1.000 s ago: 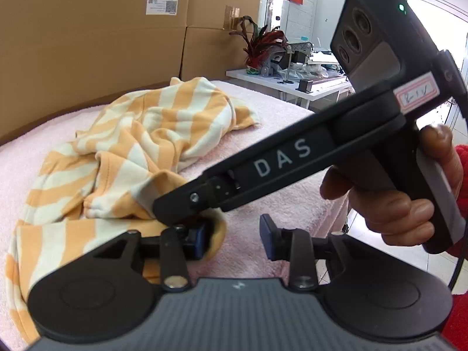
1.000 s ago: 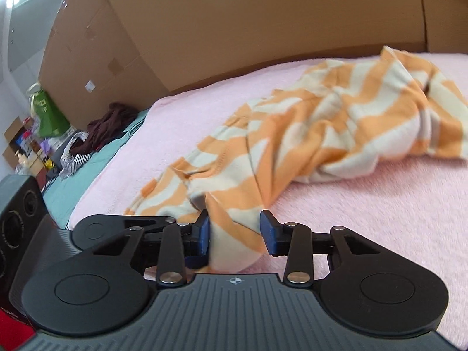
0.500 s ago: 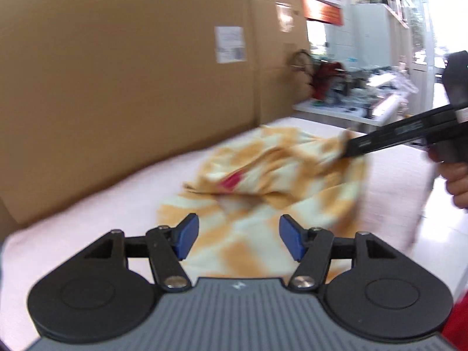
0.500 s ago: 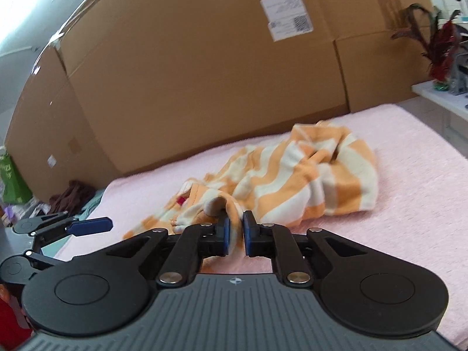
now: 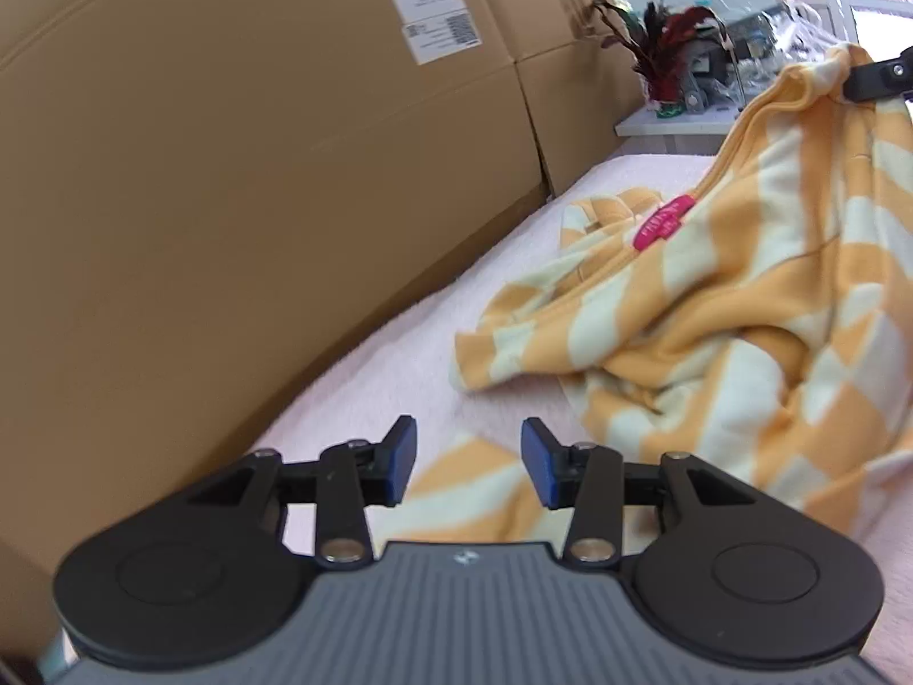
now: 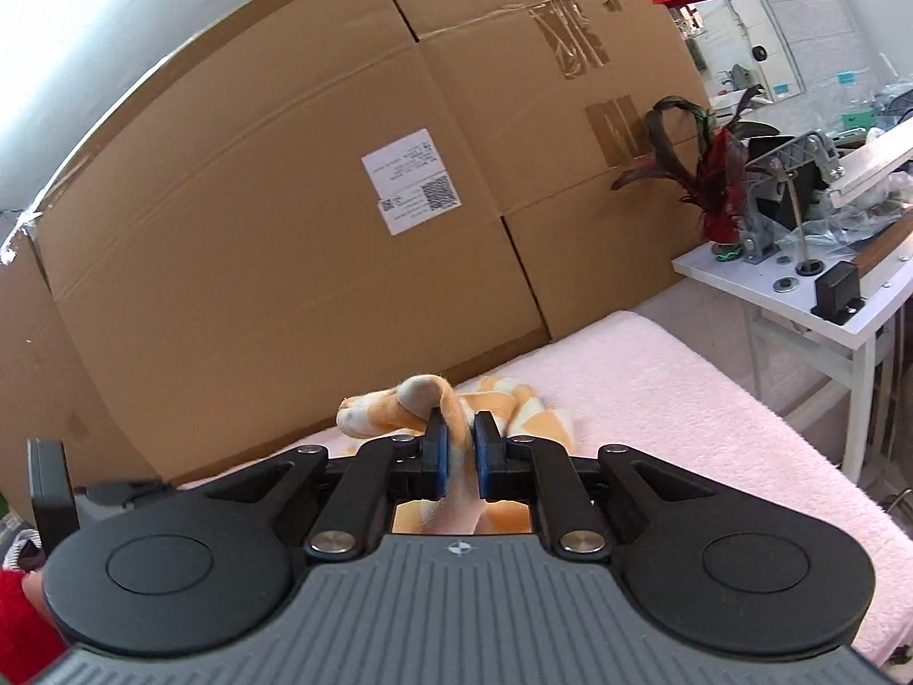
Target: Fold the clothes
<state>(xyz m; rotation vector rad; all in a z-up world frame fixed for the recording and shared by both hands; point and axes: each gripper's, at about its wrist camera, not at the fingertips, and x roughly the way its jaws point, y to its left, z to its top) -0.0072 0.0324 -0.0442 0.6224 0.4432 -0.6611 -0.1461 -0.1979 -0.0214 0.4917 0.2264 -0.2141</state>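
Observation:
An orange and cream striped garment [image 5: 736, 308] with a pink neck label [image 5: 663, 224] lies crumpled on the pink towel-covered bed [image 5: 399, 365]. Its upper edge is pulled up toward the top right, where my right gripper [image 5: 856, 83] pinches it. In the right wrist view that gripper [image 6: 456, 448] is shut on a bunched edge of the striped garment [image 6: 422, 399], lifted above the bed [image 6: 673, 399]. My left gripper [image 5: 467, 461] hangs open low over the near end of the garment, with striped cloth lying below its blue pads [image 5: 399, 456] and nothing between them.
Tall cardboard boxes [image 6: 285, 228] wall the far side of the bed. A white side table [image 6: 799, 297] with a red-leaf plant [image 6: 713, 188] and hardware stands past the bed's right end. A hand in a red sleeve [image 6: 23, 611] shows at the lower left.
My right gripper shut on the garment's edge and lifted it high. My left gripper swung away to the left and now hangs low over the garment's near end, still open.

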